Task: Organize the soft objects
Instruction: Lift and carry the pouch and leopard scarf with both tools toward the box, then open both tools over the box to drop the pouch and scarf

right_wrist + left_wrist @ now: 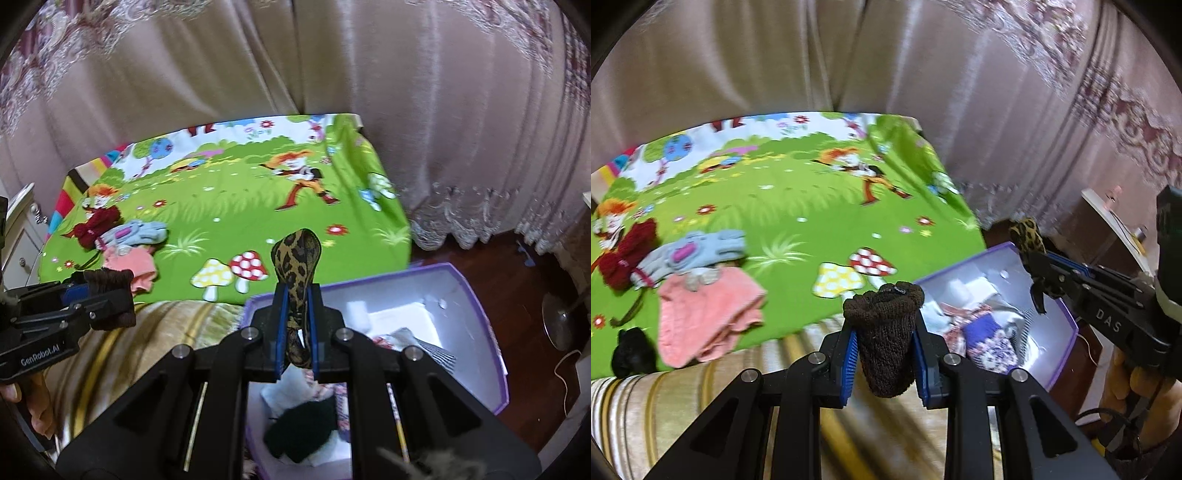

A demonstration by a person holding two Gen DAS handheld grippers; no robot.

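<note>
Two tools, each gripping one soft item, near the purple box.

Left tool [884,334] is clamped partway on a brown knit [884,325] that bulges above its pads and hangs below them. Right tool [297,328] is pinched almost fully shut on a leopard strip [297,258], which stands up past its tips. Box [476,306] lies directly under the right tool and to the right of the left tool. Ahead and left of both tools, a pile [701,280] of clothes waits on the bed [812,199]. Risks: the thin strip may slip from the narrow pinch, and letting go early would drop the knit outside the box.
</note>
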